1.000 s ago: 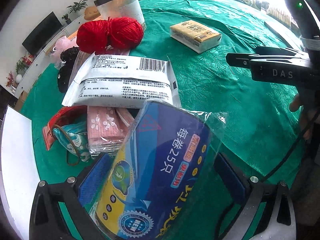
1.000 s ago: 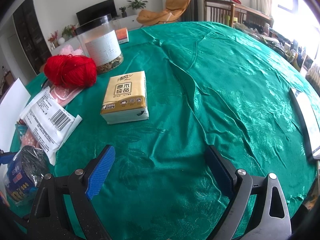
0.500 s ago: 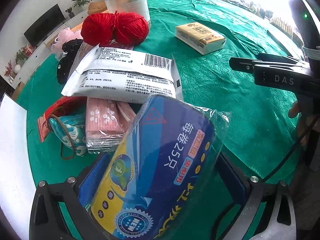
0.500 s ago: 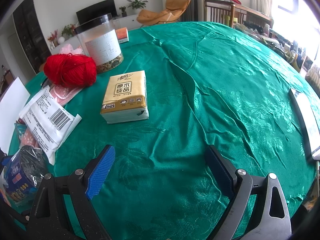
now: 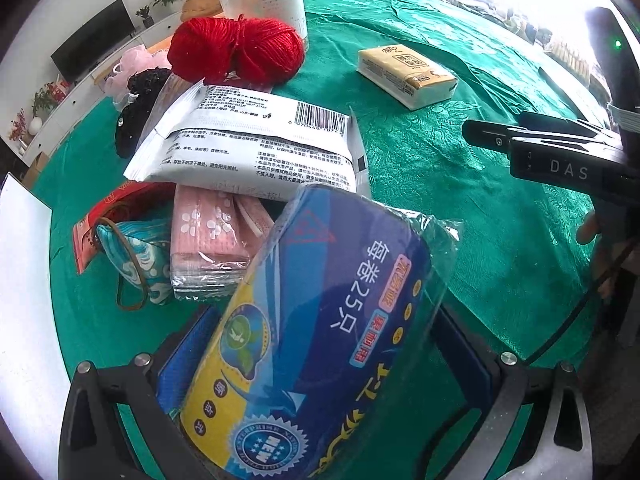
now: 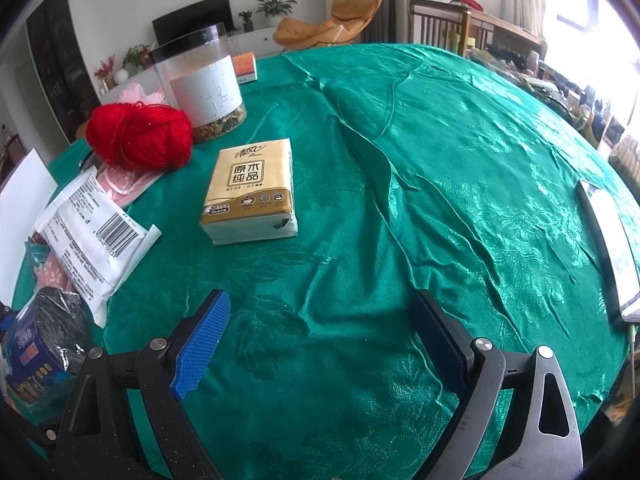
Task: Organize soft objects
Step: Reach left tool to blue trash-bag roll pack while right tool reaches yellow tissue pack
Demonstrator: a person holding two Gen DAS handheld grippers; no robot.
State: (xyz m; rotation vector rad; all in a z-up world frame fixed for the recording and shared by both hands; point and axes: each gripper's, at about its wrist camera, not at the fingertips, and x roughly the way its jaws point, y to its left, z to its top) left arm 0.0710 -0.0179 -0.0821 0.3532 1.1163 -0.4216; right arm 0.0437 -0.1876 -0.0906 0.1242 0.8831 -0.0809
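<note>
The left gripper (image 5: 320, 364) has its fingers clamped on the blue pack of bin bags (image 5: 316, 336), held just above the near end of the soft pile on the table (image 5: 460, 184), beside the pink masks (image 5: 208, 240) and below the white wipes pouch (image 5: 256, 148). The right gripper (image 6: 320, 344) hovers with fingers apart and nothing between them, the tissue pack (image 6: 252, 192) lying ahead of it. To finish well, I judge the pack should be lowered flat against the pile's edge before the fingers release; since a second ago the left gripper has edged closer to the pile, while the right view is almost unchanged.
</note>
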